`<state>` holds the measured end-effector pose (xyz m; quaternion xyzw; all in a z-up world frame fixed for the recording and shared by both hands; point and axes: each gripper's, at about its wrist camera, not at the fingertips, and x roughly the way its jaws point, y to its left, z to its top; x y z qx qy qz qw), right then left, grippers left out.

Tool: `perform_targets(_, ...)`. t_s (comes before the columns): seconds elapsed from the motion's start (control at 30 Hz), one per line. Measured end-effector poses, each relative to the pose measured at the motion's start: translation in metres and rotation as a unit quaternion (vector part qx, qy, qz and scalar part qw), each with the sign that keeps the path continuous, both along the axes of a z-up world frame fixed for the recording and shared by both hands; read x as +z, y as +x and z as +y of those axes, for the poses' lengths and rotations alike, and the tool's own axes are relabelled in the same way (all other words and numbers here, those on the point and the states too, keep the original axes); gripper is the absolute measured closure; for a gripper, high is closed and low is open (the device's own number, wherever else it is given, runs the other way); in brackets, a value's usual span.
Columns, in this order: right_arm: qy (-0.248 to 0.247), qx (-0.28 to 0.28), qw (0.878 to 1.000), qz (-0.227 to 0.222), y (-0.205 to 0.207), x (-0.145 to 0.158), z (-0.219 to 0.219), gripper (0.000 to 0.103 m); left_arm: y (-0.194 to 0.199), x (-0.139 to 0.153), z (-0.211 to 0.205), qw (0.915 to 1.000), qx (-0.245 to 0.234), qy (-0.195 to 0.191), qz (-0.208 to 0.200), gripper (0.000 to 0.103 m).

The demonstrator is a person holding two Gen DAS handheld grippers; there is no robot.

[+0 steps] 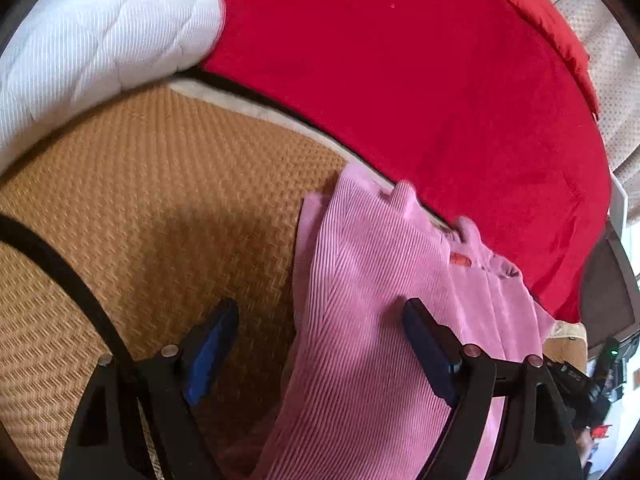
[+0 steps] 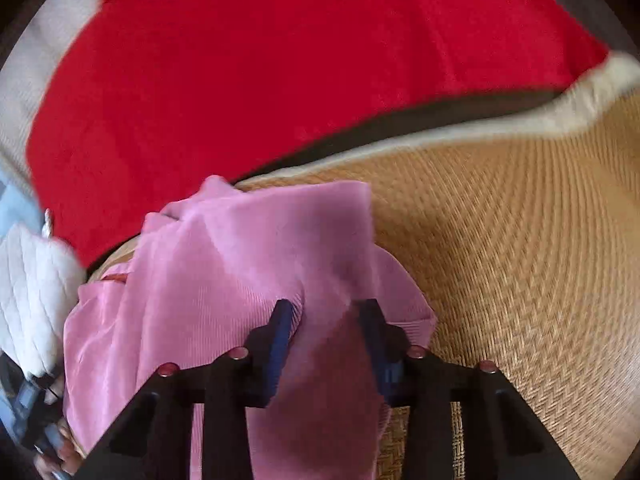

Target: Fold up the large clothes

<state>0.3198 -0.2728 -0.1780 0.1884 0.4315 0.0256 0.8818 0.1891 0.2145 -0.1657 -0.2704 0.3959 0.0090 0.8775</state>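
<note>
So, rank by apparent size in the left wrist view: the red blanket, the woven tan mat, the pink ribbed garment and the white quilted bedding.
1. Red blanket, largest.
2. Woven tan mat.
3. Pink ribbed garment; it lies nearest the camera, so it may look bigger than it is.
4. White quilted bedding, partly cut off by the frame edge.

Garment [image 1: 372, 300]: pink, fine ribbed corduroy pattern, with a small orange-red label [image 1: 459, 259]. Mat [image 1: 160, 184]: tan, woven herringbone pattern, pale cream edging. Blanket [image 1: 400, 80]: solid red. Quilt [image 1: 92, 40]: white, stitched texture. Tongs [image 1: 320, 320]: black frame, blue pads [image 1: 208, 356].
</note>
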Motion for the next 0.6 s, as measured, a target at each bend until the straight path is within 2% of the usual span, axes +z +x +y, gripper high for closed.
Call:
perform_targets(0.07, -0.037, -0.018, 0.999, -0.020, -0.013, 0.016, 0.000, 0.063, -0.003, 0.007, 0.000, 0.9999, 0.000, 0.012, -0.006, 0.019)
perform_targets(0.1, -0.033, -0.015, 0.999, -0.038, -0.021, 0.023, 0.001, 0.061, -0.008, 0.015, 0.001, 0.9996, 0.005, 0.014, -0.024, 0.019)
perform_targets(0.17, 0.003, 0.008, 0.997, -0.070, -0.039, 0.037, 0.007, 0.061, -0.022, 0.030, 0.000, 0.9984, 0.005, 0.015, -0.054, 0.019)
perform_targets(0.23, 0.038, 0.049, 0.994, -0.094, -0.057, 0.046, 0.020, 0.056, -0.030, 0.039, -0.003, 0.9974, -0.005, 0.021, -0.069, 0.019)
perform_targets(0.3, 0.046, 0.089, 0.989, -0.108, -0.070, 0.053, 0.040, 0.056, -0.045, 0.044, -0.005, 0.9968, -0.011, 0.023, -0.075, 0.019)
perform_targets(0.47, 0.038, 0.170, 0.976, -0.131, -0.103, 0.055, 0.092, 0.056, -0.084, 0.033, 0.001, 0.9967, 0.014, -0.022, -0.076, 0.019)
perform_targets(0.6, 0.039, 0.200, 0.970, -0.134, -0.100, 0.054, 0.119, 0.056, -0.110, 0.021, 0.000, 0.9954, 0.028, -0.057, -0.073, 0.019)
